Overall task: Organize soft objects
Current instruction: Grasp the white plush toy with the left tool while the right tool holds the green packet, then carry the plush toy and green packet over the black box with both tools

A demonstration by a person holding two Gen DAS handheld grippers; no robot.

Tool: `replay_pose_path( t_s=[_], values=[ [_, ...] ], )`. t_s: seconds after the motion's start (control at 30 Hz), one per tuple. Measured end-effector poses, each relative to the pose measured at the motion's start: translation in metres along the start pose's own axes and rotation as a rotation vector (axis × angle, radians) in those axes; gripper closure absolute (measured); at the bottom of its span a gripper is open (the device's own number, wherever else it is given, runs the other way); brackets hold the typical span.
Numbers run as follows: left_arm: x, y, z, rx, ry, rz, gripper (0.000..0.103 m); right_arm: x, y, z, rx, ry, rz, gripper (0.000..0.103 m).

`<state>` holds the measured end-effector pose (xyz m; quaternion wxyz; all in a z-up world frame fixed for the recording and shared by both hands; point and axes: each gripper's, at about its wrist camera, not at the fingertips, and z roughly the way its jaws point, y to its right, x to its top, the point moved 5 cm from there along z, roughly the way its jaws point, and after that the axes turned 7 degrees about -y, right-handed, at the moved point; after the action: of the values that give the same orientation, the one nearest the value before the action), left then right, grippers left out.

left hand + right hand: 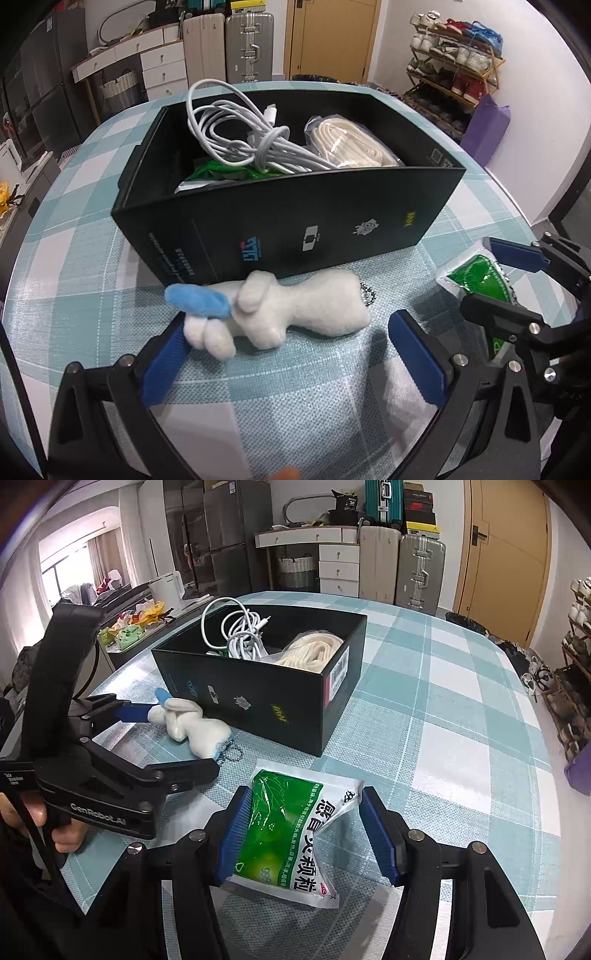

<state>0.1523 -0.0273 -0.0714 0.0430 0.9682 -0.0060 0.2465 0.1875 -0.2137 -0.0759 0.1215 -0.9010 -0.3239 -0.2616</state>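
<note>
A white plush toy (pixel 288 314) with a blue ear and a bead chain lies on the checked tablecloth in front of a black box (pixel 295 221). My left gripper (pixel 291 354) is open, its fingers on either side of the toy's near end. It also shows in the right wrist view (pixel 173 738). My right gripper (pixel 303 834) is shut on a green and white medicine packet (pixel 291 834), crumpling it just above the table. The box (pixel 258 690) holds a white cable (pixel 236 136), a bagged cream rope (pixel 351 144) and a green packet (pixel 221 173).
The round table (pixel 461 701) has a teal and white checked cloth. Suitcases (pixel 417 568), white drawers (pixel 338 568), a shoe rack (pixel 458 70) and a purple bag (pixel 487 125) stand around the room beyond the table's edge.
</note>
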Motion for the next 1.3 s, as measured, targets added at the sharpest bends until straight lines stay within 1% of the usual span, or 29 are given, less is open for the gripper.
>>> replay_pose_path(
  t_s=[0.17, 0.27, 0.33, 0.5, 0.63, 0.8, 0.97, 1.1, 1.3],
  values=[
    [0.002, -0.001, 0.001, 0.005, -0.002, -0.002, 0.0, 0.0, 0.001, 0.0, -0.001, 0.001, 0.002, 0.043],
    [0.002, 0.0, 0.001, 0.008, -0.001, 0.001, 0.003, 0.0, 0.001, 0.0, -0.001, 0.002, 0.002, 0.043],
    [0.001, 0.001, -0.001, 0.011, 0.01, 0.016, 0.012, 0.0, 0.001, 0.0, -0.001, 0.003, 0.002, 0.043],
    [-0.003, 0.001, -0.006, -0.031, 0.027, 0.022, 0.017, 0.001, 0.002, -0.001, -0.005, 0.008, -0.002, 0.043],
    [-0.006, -0.002, -0.01, -0.042, 0.029, 0.016, 0.017, 0.002, 0.0, -0.004, -0.005, 0.015, -0.006, 0.043],
    [-0.009, -0.004, -0.019, -0.052, 0.054, 0.016, 0.018, 0.003, -0.003, -0.008, -0.009, 0.031, -0.013, 0.043],
    [-0.011, -0.008, -0.035, -0.065, 0.102, 0.023, 0.018, 0.006, -0.007, -0.014, -0.013, 0.051, -0.017, 0.043],
    [-0.007, -0.014, -0.05, -0.071, 0.15, 0.027, 0.018, 0.01, -0.01, -0.021, -0.018, 0.082, -0.014, 0.043],
    [0.0, -0.021, -0.065, -0.069, 0.195, 0.024, 0.018, 0.018, -0.012, -0.031, -0.017, 0.131, -0.002, 0.043]
  ],
)
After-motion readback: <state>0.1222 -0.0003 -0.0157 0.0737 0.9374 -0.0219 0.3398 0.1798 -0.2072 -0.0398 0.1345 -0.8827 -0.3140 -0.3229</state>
